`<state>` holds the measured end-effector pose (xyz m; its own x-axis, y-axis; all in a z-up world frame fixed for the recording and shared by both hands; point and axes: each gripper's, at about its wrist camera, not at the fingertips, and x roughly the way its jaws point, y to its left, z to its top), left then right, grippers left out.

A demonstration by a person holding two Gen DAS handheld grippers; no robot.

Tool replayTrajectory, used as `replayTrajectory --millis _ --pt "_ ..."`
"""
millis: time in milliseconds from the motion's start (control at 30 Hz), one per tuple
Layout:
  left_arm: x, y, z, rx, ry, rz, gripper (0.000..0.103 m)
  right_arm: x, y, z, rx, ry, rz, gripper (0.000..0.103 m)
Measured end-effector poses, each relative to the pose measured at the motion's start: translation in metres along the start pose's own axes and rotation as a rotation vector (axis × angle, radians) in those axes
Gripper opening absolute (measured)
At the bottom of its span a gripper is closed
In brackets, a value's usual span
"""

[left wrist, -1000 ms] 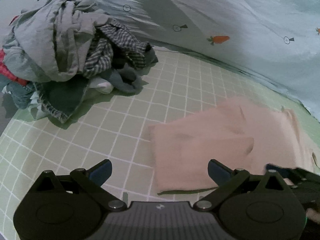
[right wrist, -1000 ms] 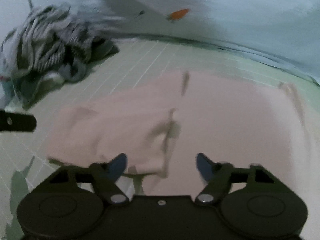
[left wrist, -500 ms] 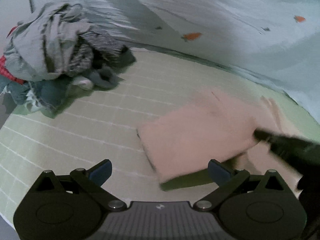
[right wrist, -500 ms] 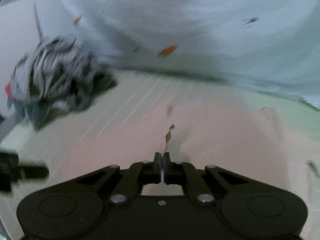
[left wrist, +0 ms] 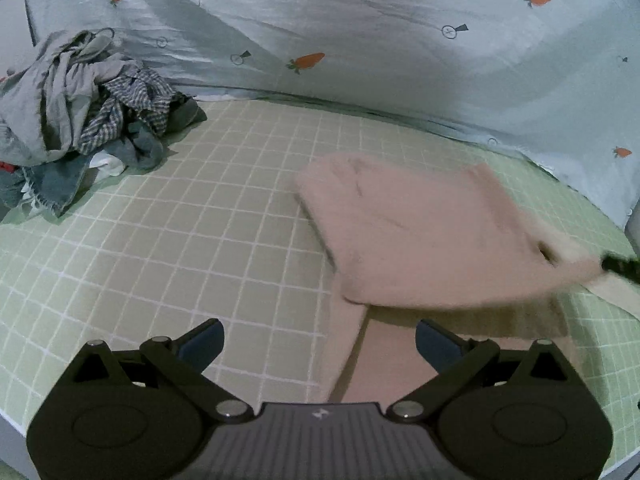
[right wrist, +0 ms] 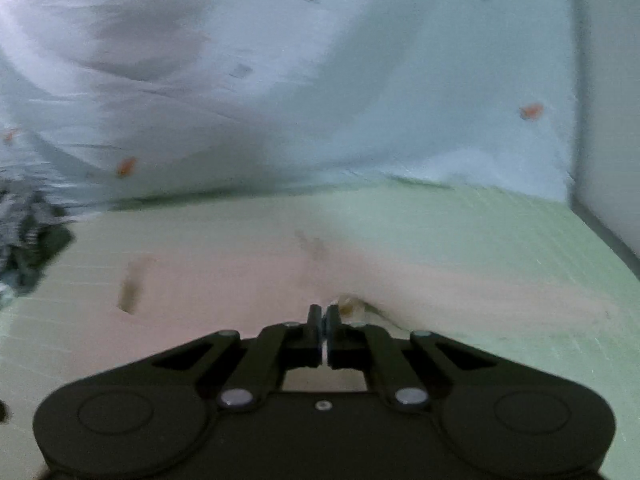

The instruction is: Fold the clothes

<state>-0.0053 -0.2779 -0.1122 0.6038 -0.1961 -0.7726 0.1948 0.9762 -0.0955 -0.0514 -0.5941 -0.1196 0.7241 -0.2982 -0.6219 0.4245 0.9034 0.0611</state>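
A pink garment (left wrist: 420, 240) lies folded on the green grid sheet (left wrist: 180, 240), its right part raised off the layer beneath and drawn toward my right gripper (left wrist: 620, 266) at the view's right edge. In the right wrist view my right gripper (right wrist: 323, 312) is shut, with a pinch of the pink garment (right wrist: 220, 292) bunched at its tips; the picture is blurred by motion. My left gripper (left wrist: 318, 330) stands open low over the garment's near end, with nothing pressed between its fingers.
A heap of unfolded clothes (left wrist: 80, 112), grey, checked and denim, sits at the far left of the bed (right wrist: 28, 232). A pale blue quilt with carrot prints (left wrist: 360, 40) is bunched along the back. A grey wall (right wrist: 608, 100) bounds the right side.
My right gripper went from open to shut on the pink garment's edge and carried it up and to the right. The left gripper stayed open while its view slid sideways across the bed.
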Motion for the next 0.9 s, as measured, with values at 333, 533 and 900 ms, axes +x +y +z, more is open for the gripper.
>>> replayTrajectory --millis 333,533,900 --pt "-0.008 -0.035 -0.008 -0.071 -0.025 0.065 0.101 0.038 -0.067 -0.033 0.069 0.184 0.148 0.044" --pt "-0.003 -0.053 -0.004 -0.075 -0.031 0.119 0.101 0.081 -0.051 -0.022 -0.017 0.229 0.235 0.044" --pt "0.01 -0.058 0.007 -0.128 0.023 0.242 0.101 0.081 -0.034 0.003 -0.249 0.145 0.286 0.004"
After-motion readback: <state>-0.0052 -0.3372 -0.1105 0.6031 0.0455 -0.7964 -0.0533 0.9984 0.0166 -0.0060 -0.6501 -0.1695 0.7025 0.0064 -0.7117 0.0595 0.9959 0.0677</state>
